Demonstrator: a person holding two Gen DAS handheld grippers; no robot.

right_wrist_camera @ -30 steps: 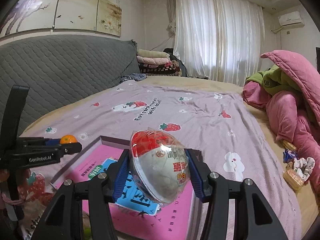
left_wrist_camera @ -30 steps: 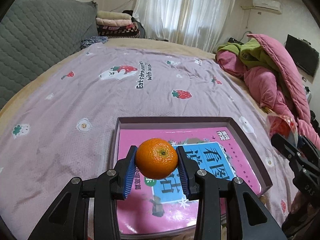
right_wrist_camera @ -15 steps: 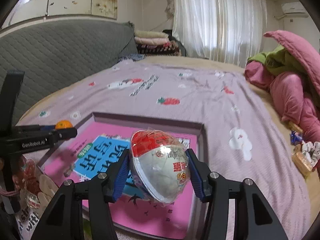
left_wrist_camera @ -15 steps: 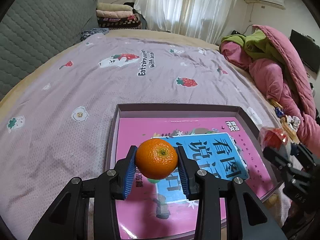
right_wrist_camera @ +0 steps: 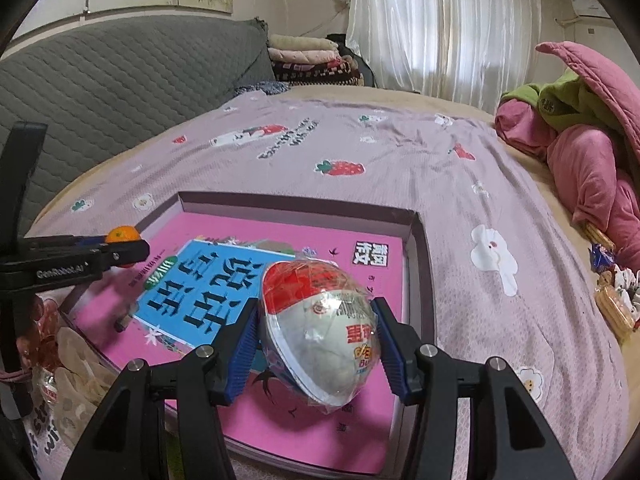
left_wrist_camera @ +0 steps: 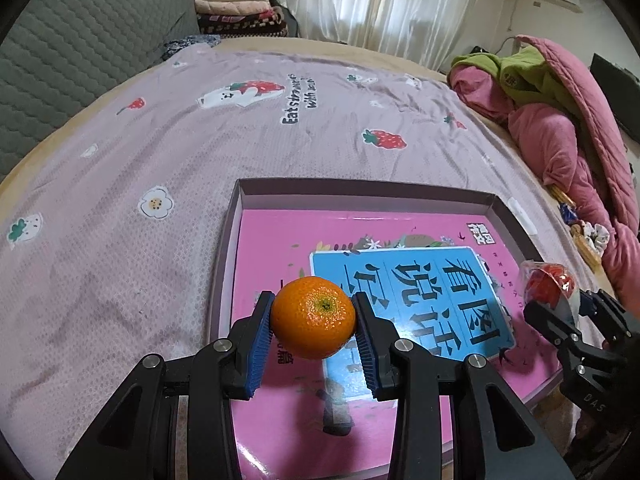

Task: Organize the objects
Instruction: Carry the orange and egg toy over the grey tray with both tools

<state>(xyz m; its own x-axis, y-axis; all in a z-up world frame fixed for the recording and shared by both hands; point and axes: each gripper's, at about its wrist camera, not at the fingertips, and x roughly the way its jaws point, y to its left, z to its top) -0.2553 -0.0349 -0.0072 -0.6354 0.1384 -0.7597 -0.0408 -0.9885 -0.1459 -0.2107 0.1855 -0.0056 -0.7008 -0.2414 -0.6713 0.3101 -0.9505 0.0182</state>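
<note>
Orange (left_wrist_camera: 313,317) sits clamped between the left gripper (left_wrist_camera: 314,334) pads above the shallow tray (left_wrist_camera: 360,188) on the bed, while the right gripper (right_wrist_camera: 316,342) grips a wrapped snack bowl (right_wrist_camera: 320,332) over the same tray.

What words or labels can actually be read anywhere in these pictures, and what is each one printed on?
"Eat strawberries with bear", partly creased: the purple bedsheet.
"看图说话": the blue panel of the pink book in the tray.
"GenRobot.AI": the left gripper, seen from the right wrist.
"DAS", cut off: the right gripper.
Red characters on the wrapped snack: too distorted to read.
</note>
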